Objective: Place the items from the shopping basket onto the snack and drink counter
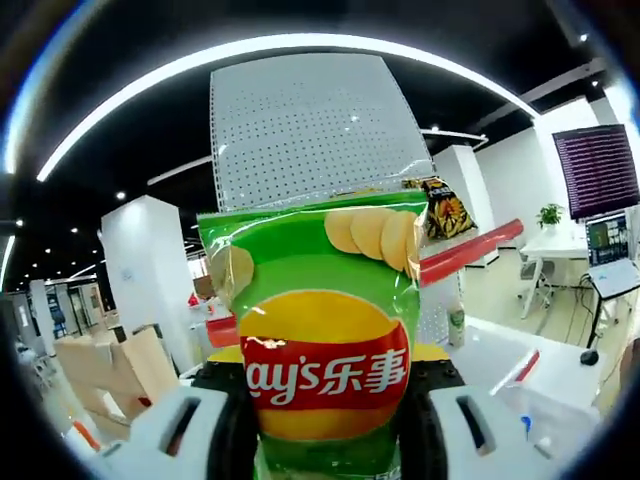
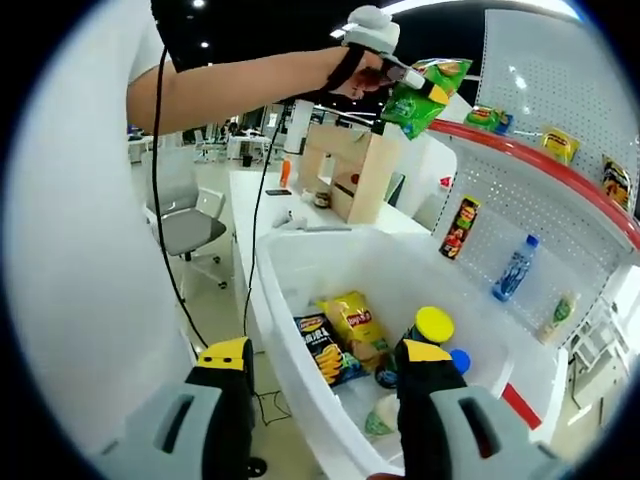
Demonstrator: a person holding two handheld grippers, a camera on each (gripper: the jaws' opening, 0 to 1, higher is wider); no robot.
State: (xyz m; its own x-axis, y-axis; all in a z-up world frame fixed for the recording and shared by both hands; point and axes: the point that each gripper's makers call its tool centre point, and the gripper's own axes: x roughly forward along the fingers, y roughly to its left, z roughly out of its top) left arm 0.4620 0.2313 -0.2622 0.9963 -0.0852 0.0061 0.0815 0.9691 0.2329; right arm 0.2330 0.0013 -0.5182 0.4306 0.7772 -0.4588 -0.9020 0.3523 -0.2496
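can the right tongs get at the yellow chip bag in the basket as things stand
Probably yes. The right tongs hang open just above the white basket, and the yellow chip bag lies uncovered straight ahead with nothing over it.

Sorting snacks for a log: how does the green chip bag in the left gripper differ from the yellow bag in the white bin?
The green chip bag is held upright, clamped in the left gripper; the yellow bag lies loose in the white bin. Both are snack bags.

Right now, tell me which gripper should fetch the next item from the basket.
Right. The right gripper hangs open over the white basket, above the yellow chip bag. The left gripper is shut on the green Lay's bag, raised at the pegboard shelf.
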